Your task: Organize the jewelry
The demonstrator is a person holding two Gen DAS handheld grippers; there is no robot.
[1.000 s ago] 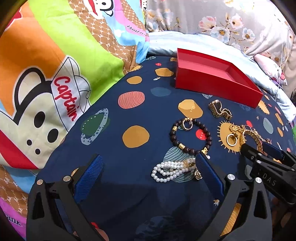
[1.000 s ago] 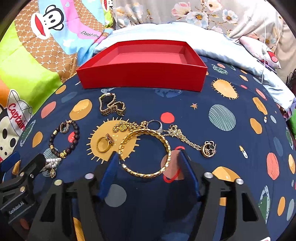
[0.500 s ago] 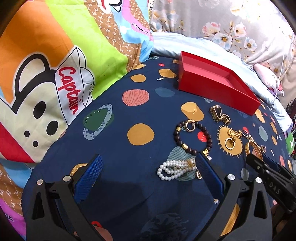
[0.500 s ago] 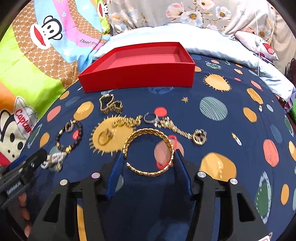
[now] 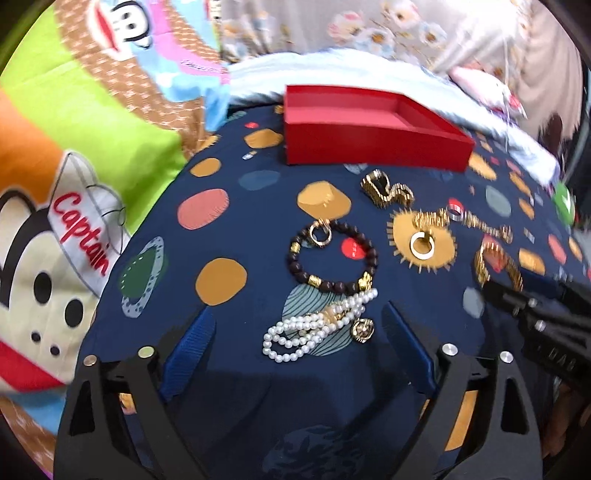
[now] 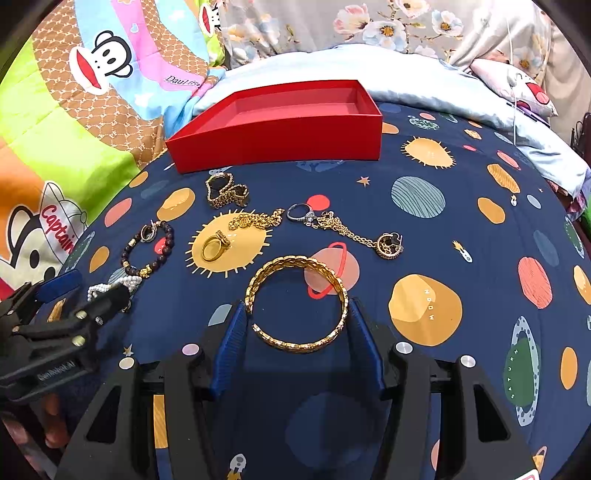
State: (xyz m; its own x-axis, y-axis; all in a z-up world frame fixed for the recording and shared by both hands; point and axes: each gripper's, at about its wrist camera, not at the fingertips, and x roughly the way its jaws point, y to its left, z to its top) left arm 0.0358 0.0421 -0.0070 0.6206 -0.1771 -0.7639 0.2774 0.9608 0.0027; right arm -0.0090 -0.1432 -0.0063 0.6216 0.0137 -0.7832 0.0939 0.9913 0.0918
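An open red box (image 6: 280, 125) stands at the far side of the navy planet-print sheet; it also shows in the left wrist view (image 5: 373, 133). My right gripper (image 6: 295, 321) has closed in on a gold bangle (image 6: 297, 301), its blue pads touching both sides. My left gripper (image 5: 295, 328) is open, straddling a white pearl bracelet (image 5: 317, 325). Beyond it lie a dark bead bracelet (image 5: 332, 258), a gold ring (image 5: 421, 243) and a gold watch-like chain (image 5: 386, 190). A silver ring (image 6: 301, 213) and a gold pendant chain (image 6: 369, 236) lie near the bangle.
A cartoon monkey quilt (image 5: 74, 184) borders the left side. A pale blue blanket (image 6: 369, 70) and floral pillows (image 6: 369, 22) lie behind the box. The left gripper's body (image 6: 48, 332) shows at the left edge of the right wrist view.
My right gripper's fingers have narrowed onto the gold bangle, which looks tilted up. My left gripper has swung right and moved closer over the pearl bracelet.
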